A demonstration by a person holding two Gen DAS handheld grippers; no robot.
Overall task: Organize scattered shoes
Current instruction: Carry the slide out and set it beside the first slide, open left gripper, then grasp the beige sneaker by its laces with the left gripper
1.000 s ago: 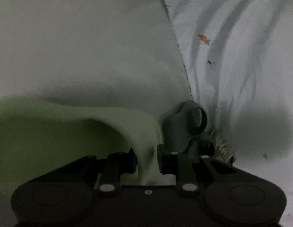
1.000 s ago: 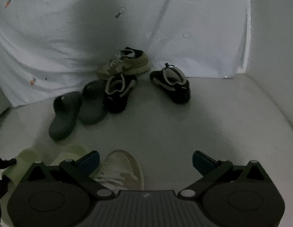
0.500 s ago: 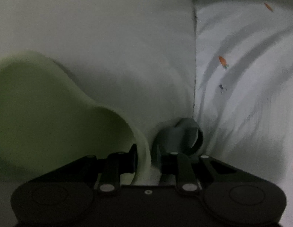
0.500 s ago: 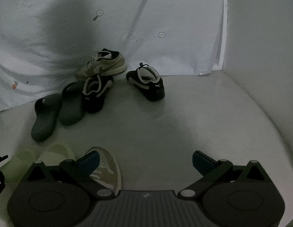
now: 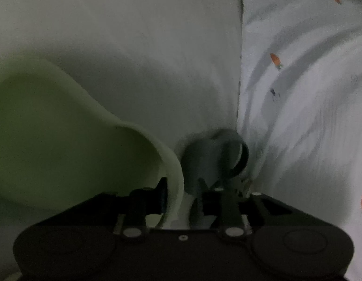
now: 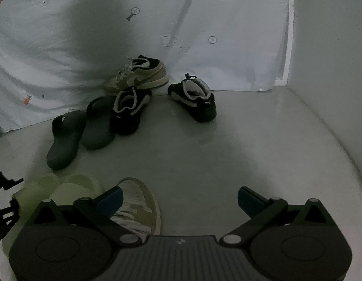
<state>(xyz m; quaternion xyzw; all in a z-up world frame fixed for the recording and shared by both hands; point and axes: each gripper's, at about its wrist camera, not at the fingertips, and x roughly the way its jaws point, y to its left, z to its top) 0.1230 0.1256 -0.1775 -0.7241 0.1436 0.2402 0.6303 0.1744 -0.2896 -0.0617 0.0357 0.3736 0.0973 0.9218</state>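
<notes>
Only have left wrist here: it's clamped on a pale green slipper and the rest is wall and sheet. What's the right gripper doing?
Observer: The right gripper is open and empty, hovering over the floor.
Operator: Anything under it?
Observer: A near tan sneaker lies just below its left finger, not gripped.
Operator: Where's its mate?
Observer: The far tan sneaker sits against the carrot-print sheet, right behind a black sneaker.
</notes>
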